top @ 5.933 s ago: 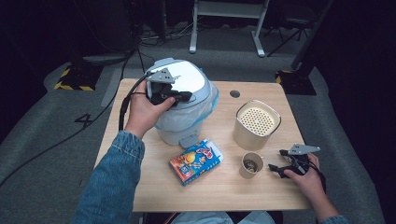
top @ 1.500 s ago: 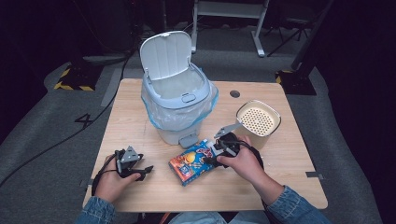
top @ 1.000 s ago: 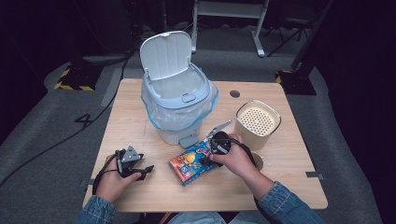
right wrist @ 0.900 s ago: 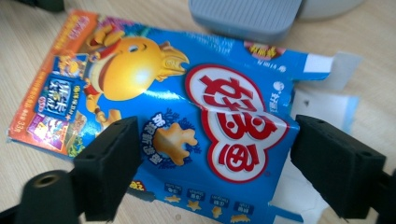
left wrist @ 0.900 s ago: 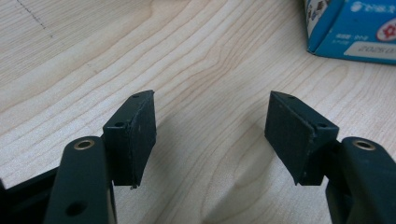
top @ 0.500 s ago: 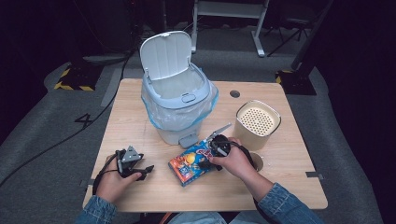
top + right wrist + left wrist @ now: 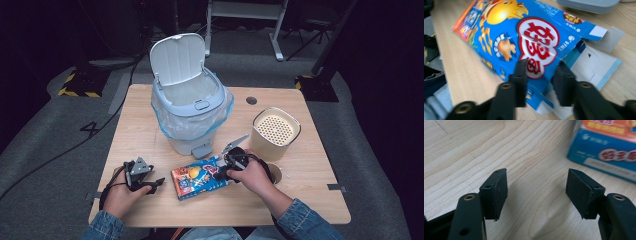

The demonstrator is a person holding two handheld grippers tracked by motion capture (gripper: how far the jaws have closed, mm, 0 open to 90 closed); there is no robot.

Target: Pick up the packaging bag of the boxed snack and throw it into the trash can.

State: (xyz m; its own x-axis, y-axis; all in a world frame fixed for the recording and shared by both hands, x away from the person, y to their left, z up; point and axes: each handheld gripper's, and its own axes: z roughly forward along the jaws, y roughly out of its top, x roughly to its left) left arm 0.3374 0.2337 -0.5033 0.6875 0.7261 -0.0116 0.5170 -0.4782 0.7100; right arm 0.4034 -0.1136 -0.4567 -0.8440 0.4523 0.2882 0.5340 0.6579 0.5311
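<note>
Both jaws of the right gripper (image 7: 540, 82) had just been closing on the snack box's (image 7: 524, 42) torn-open end, probably for binning; left gripper (image 7: 536, 192) idled wide open, box beyond its right jaw.

On the worktop (image 7: 145, 115) the box (image 7: 197, 178) lies before the bin (image 7: 192, 112); the canister (image 7: 275, 132) stands right of the bin, behind the cup (image 7: 274, 173).

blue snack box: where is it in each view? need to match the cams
High view: blue snack box lies bottom centre on the table, below the bin.
Left gripper view: its corner sits top right.
Right gripper view: it spans the centre, open flap end between the jaws.
Shared landmark: the wooden table.
</note>
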